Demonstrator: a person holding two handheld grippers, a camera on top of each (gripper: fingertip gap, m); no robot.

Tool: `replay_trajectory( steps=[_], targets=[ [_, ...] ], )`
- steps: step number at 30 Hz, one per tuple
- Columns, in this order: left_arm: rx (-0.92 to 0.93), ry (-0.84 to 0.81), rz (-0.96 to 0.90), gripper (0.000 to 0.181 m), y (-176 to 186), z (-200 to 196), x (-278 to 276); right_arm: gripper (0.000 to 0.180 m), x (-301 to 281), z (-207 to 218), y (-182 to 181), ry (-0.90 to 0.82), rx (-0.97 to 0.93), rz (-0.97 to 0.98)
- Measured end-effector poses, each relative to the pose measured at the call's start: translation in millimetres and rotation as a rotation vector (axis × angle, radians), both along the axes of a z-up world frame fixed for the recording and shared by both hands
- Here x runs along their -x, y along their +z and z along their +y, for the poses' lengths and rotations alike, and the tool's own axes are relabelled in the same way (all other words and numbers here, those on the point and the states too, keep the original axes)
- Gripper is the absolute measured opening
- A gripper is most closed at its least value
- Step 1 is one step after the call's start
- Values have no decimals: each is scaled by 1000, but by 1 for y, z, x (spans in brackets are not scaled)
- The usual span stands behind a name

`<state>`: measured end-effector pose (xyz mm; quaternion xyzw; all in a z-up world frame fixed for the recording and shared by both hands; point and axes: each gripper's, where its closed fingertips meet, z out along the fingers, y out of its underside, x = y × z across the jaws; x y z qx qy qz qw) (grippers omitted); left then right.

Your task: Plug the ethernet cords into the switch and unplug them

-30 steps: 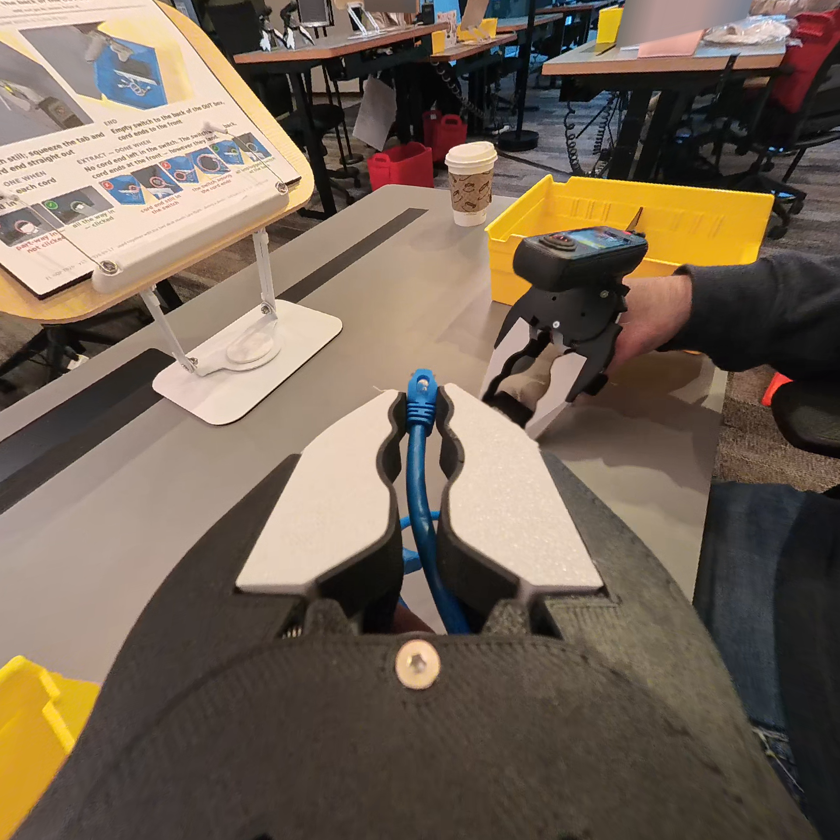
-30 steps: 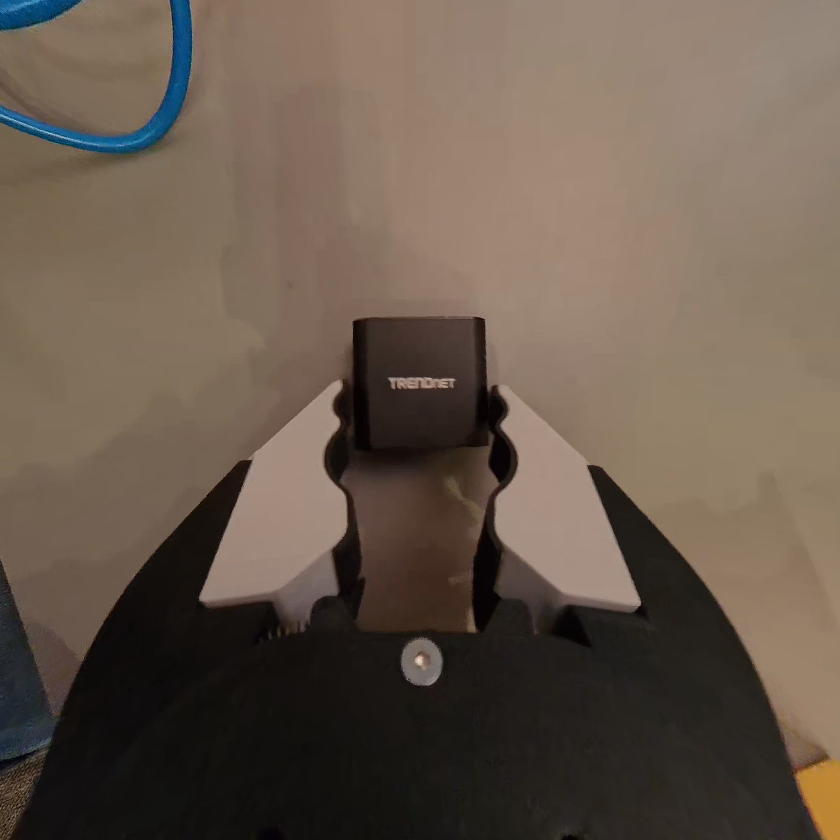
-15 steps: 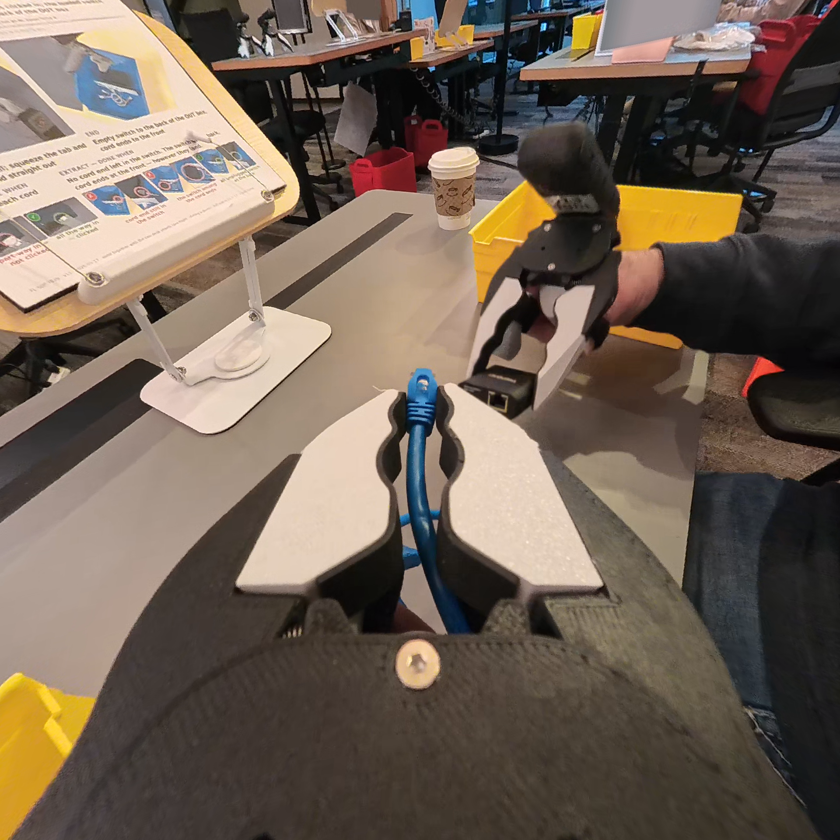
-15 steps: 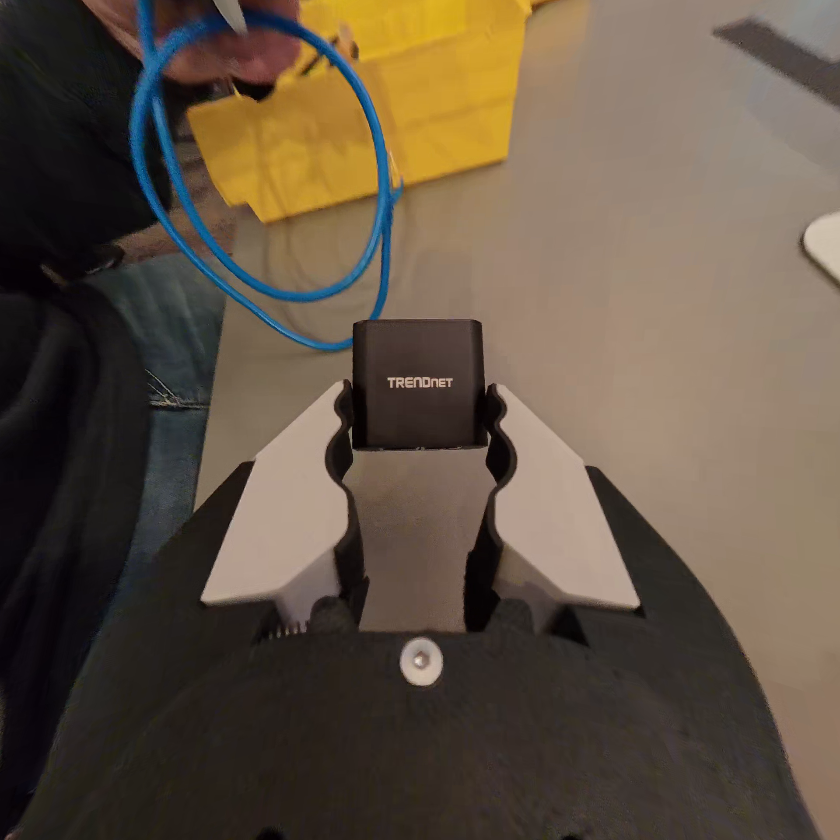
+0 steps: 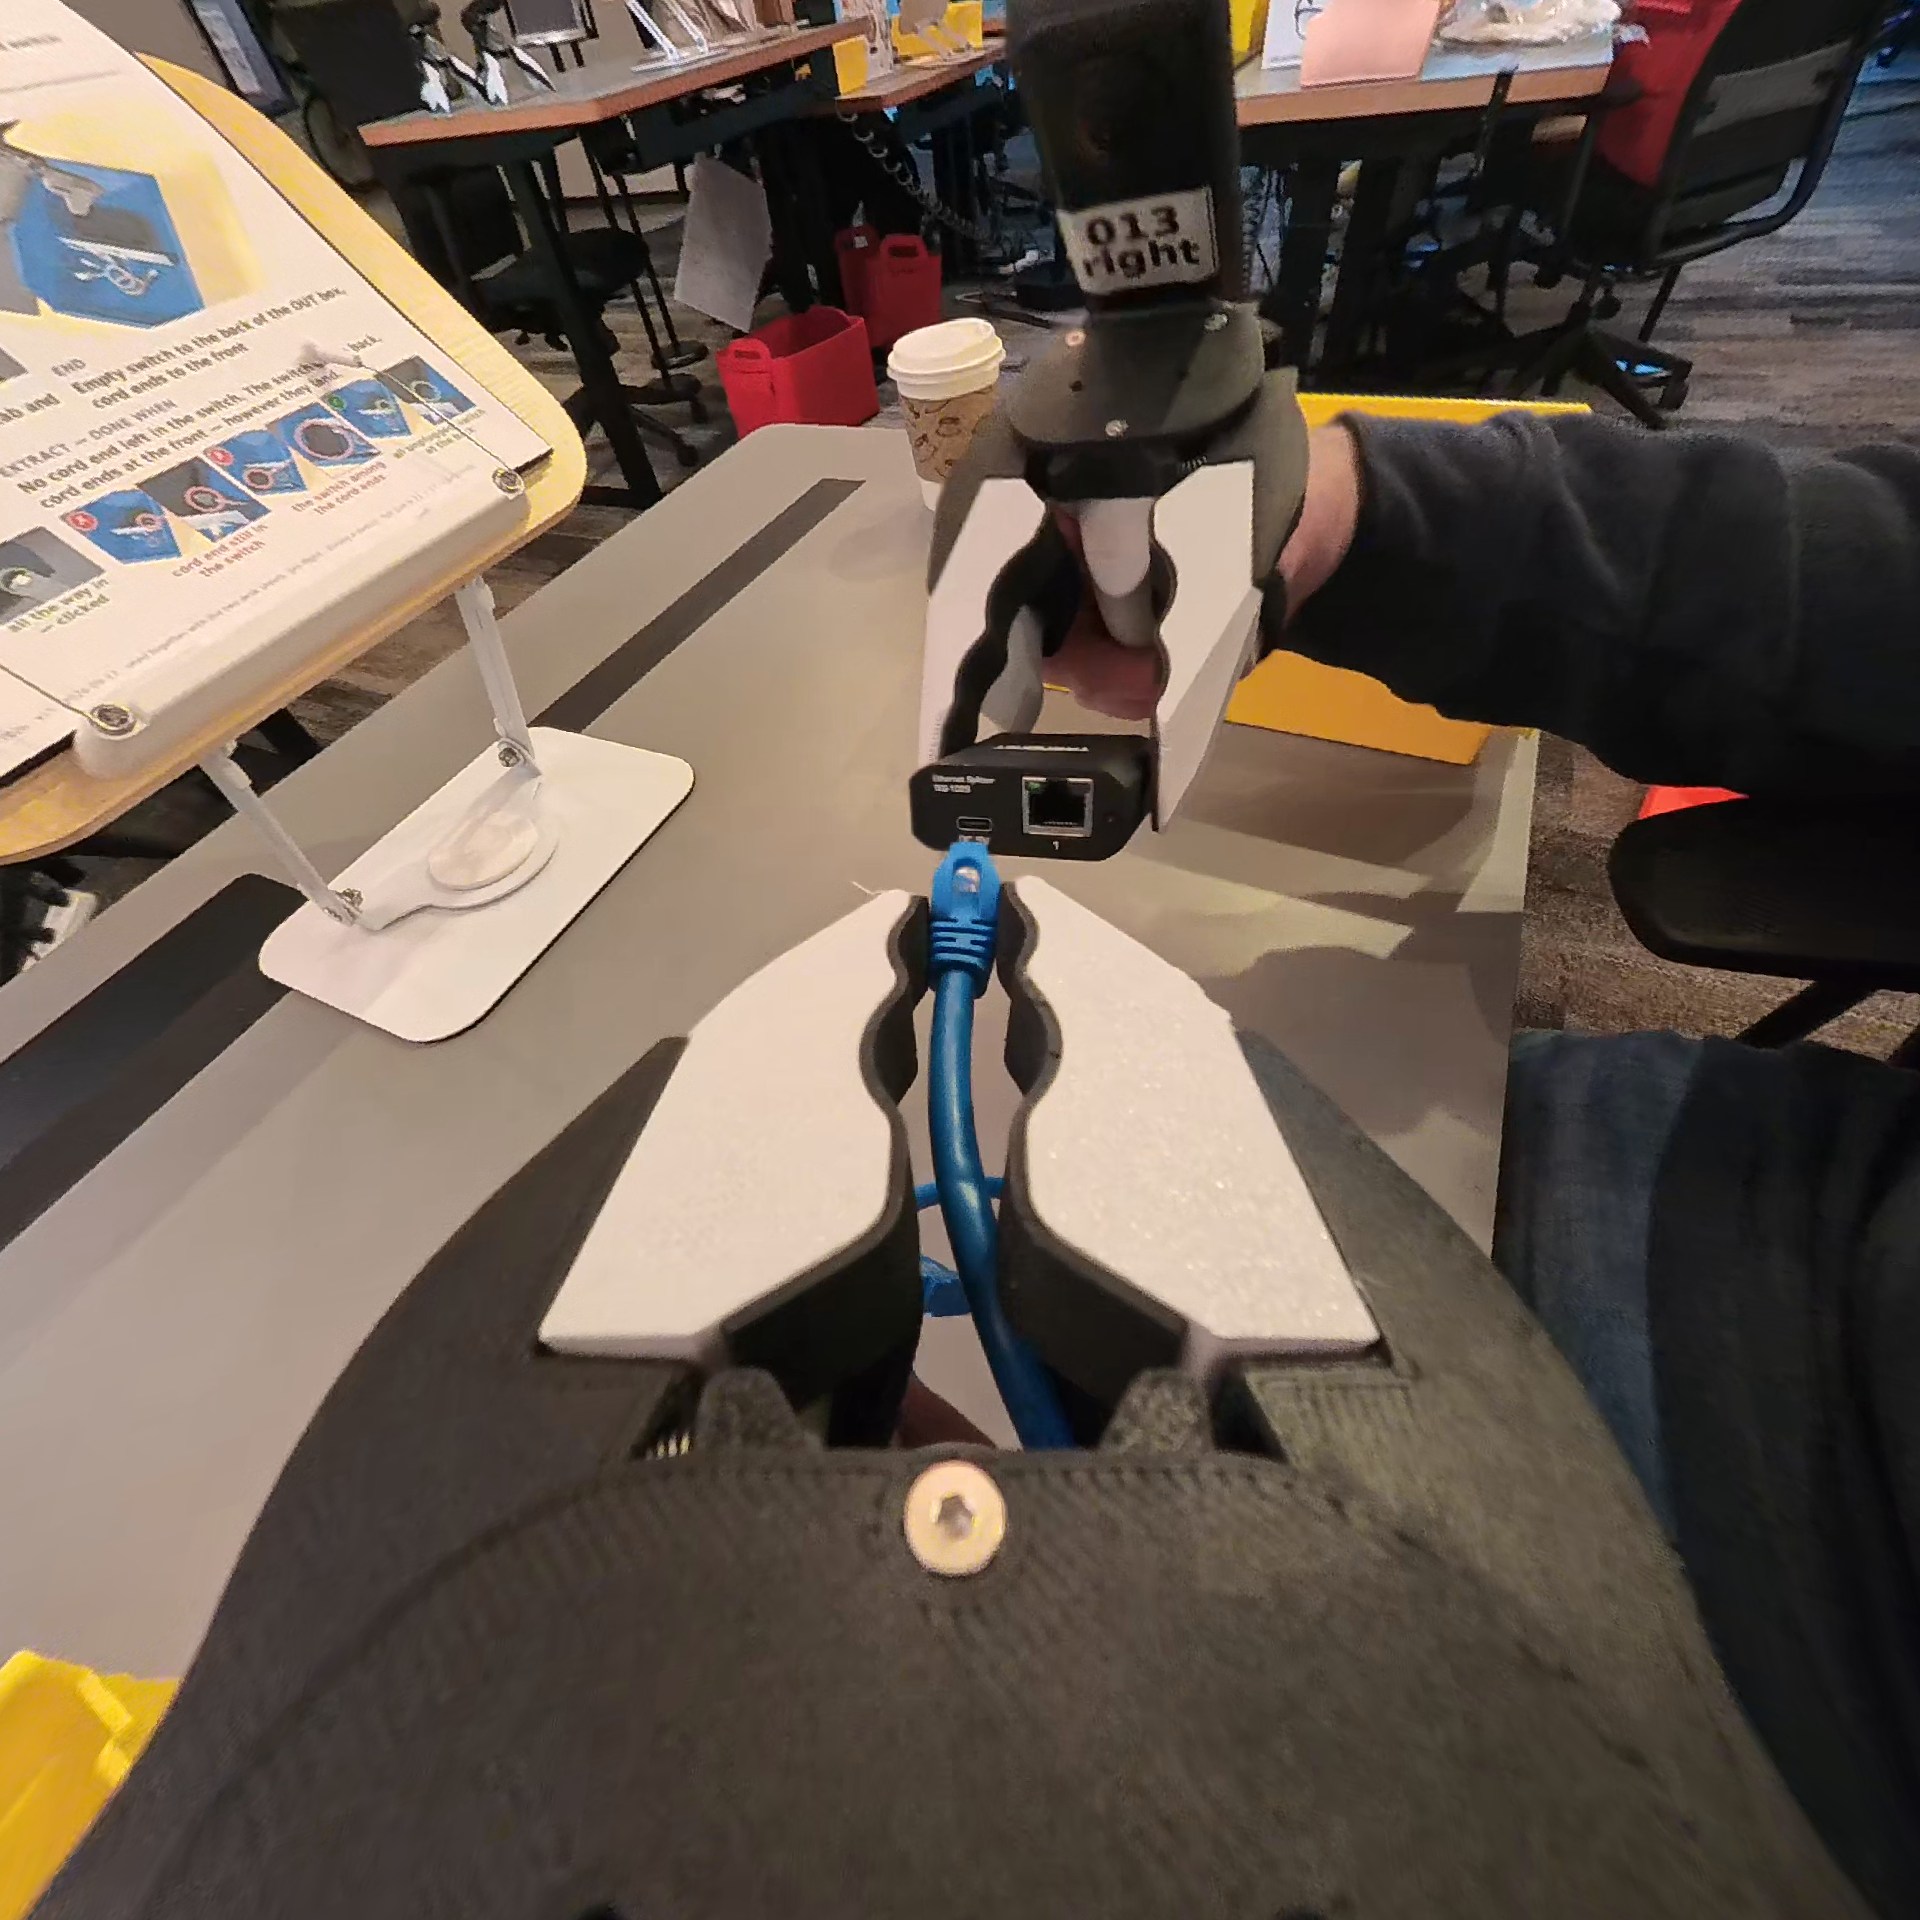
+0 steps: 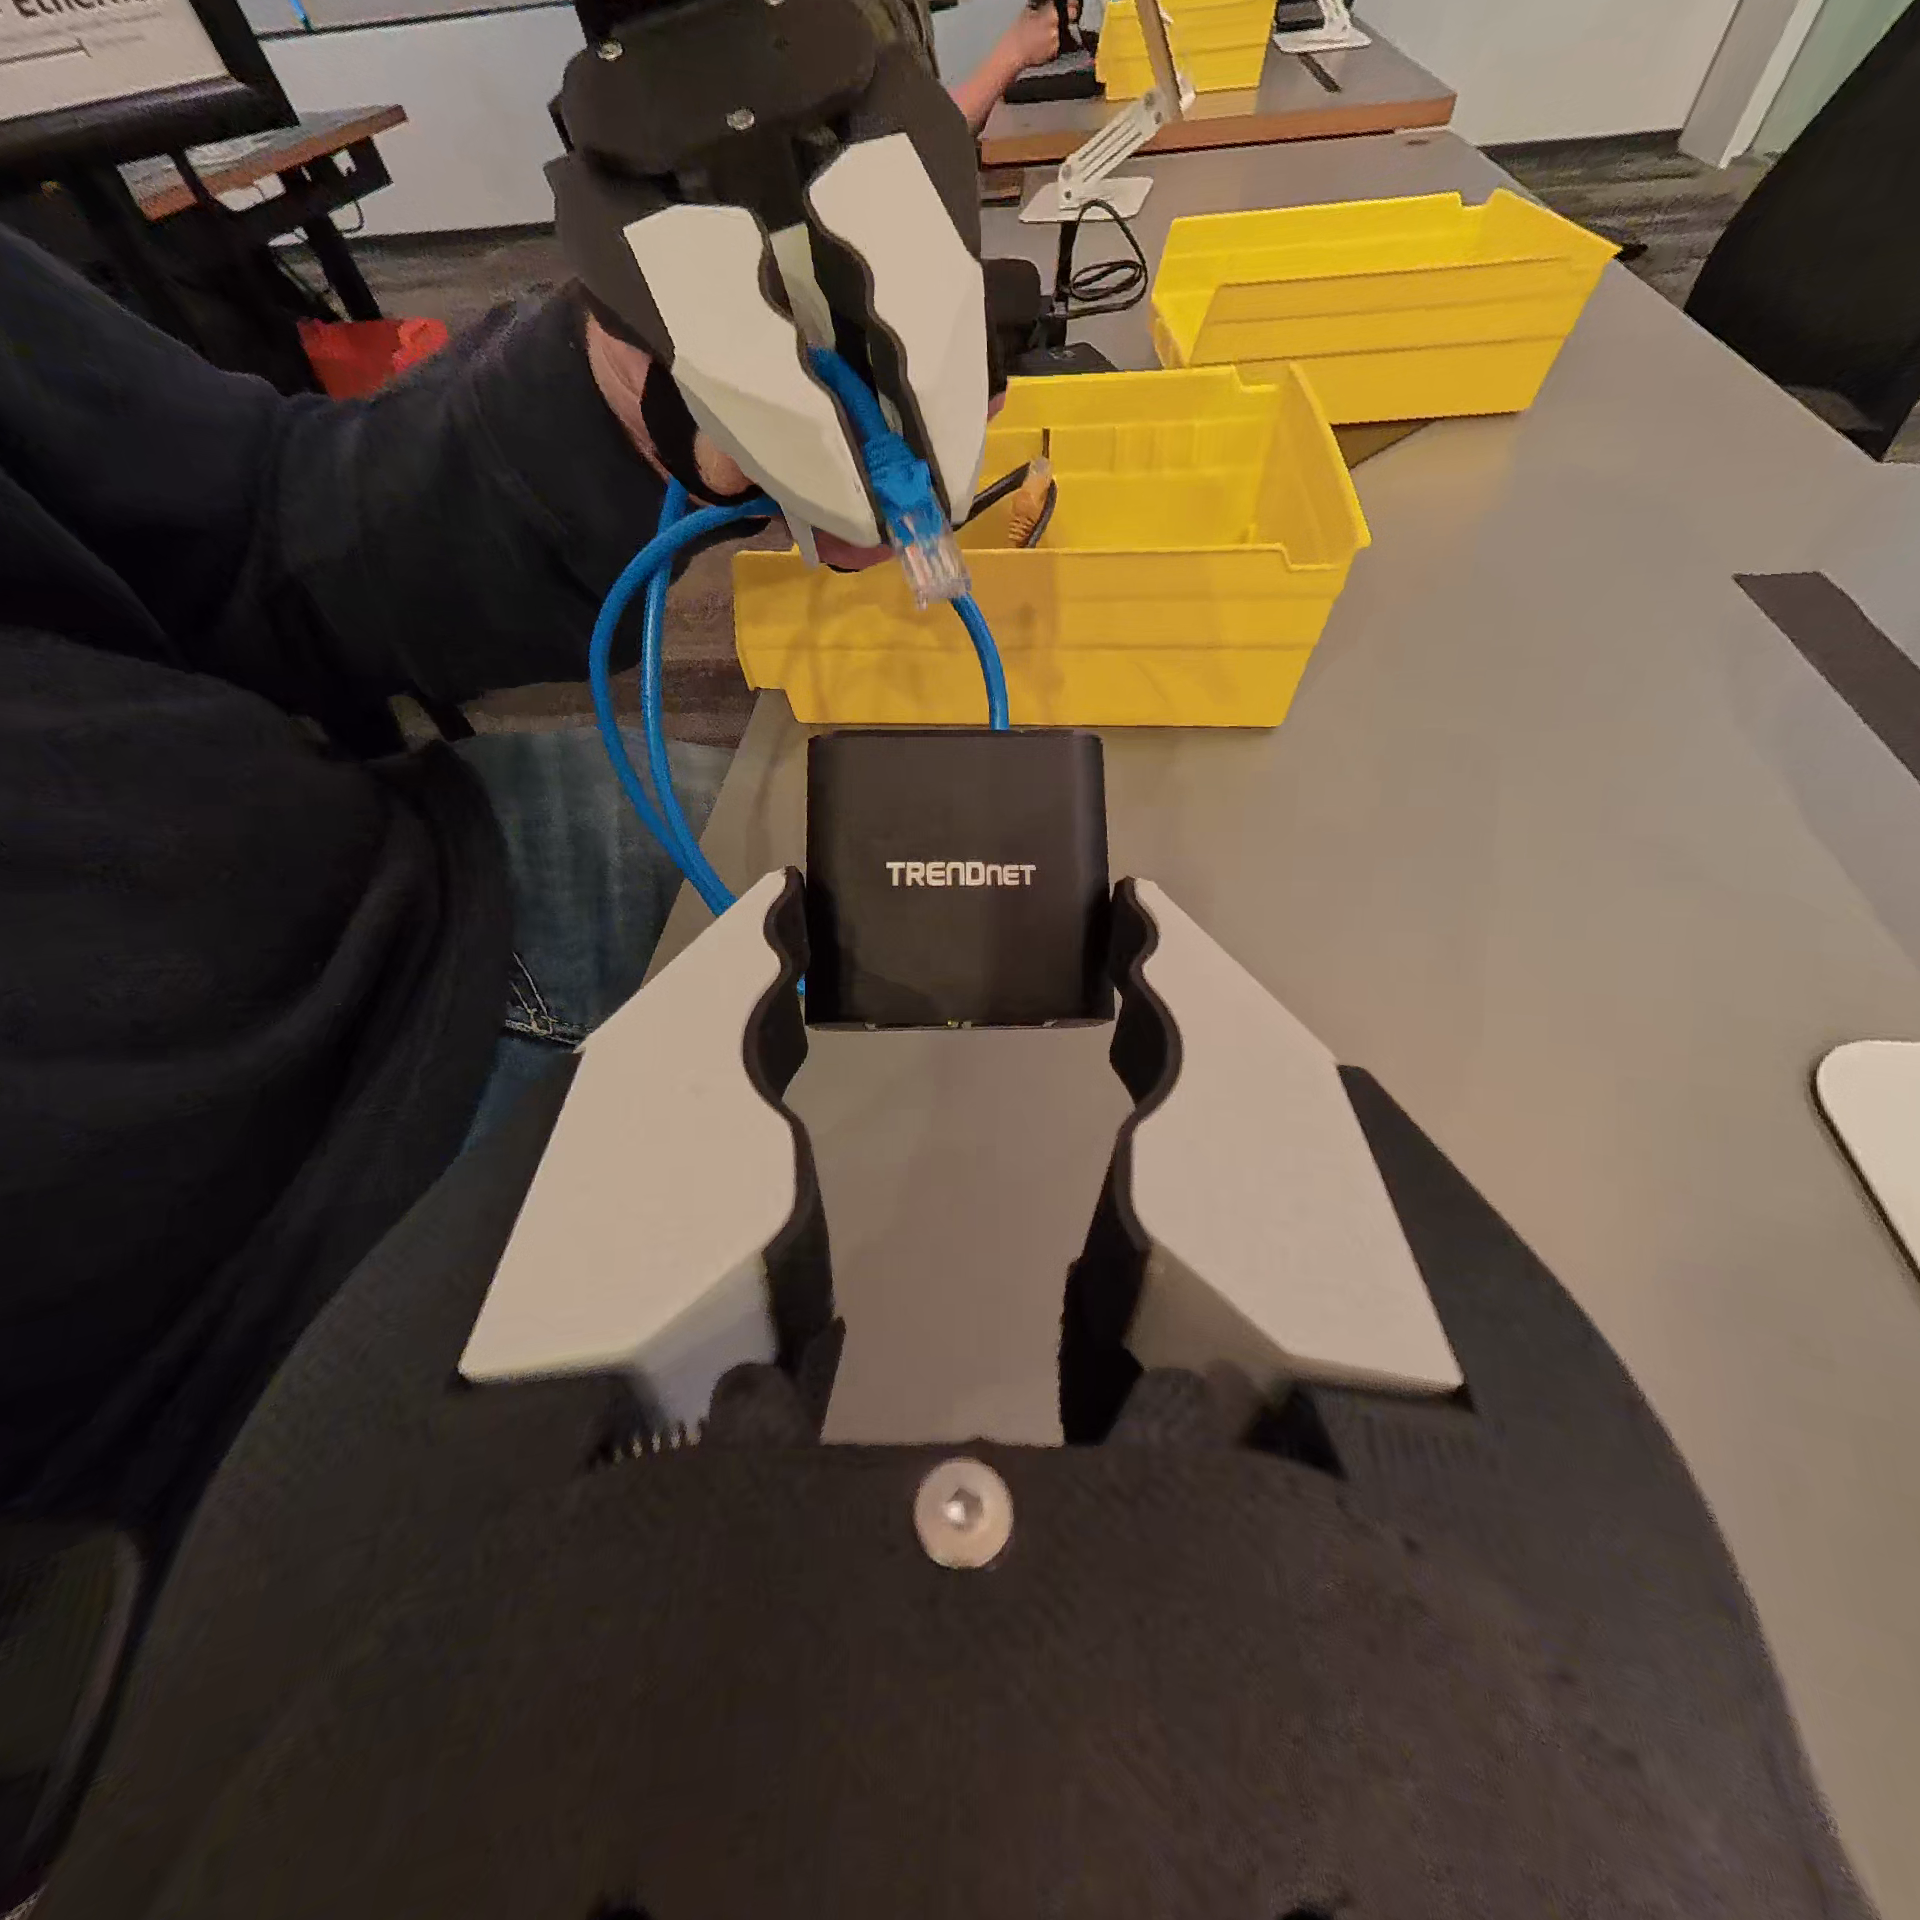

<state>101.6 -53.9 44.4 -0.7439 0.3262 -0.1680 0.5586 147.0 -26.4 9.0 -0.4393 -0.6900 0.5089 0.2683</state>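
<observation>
My left gripper (image 5: 961,914) is shut on a blue ethernet cord (image 5: 961,1049) just behind its plug (image 5: 966,878), which points forward. My right gripper (image 6: 961,904) is shut on a small black switch (image 6: 956,873) and holds it above the grey table (image 6: 1507,831). In the left wrist view the switch (image 5: 1029,795) faces me with one open port (image 5: 1058,805), just beyond and slightly right of the plug tip. In the right wrist view the left gripper (image 6: 894,499) holds the plug (image 6: 925,551) above the switch's far end. The cord's blue loop (image 6: 634,686) hangs down.
A yellow bin (image 6: 1174,582) stands behind the switch, with another yellow bin (image 6: 1382,291) farther back. An instruction board on a white stand (image 5: 468,831) is at the left. A paper cup (image 5: 945,400) and a yellow bin (image 5: 1351,707) sit at the far table edge. The tips of one gripper are about 7 centimetres away from the tips of the other.
My right gripper has lifted the switch off the table and turned it so its port faces the plug. The switch is now much closer to the plug. My left gripper has kept its hold.
</observation>
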Motion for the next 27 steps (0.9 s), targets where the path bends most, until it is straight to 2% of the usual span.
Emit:
replay_trajectory(
  steps=[1, 27],
  targets=[
    [3, -6, 2, 12, -1, 0, -1, 58, 1, -1, 0, 9, -5, -9],
    [42, -70, -11, 12, -6, -1, -19, 58, 10, -7, 7, 105, -125, -110]
  ],
)
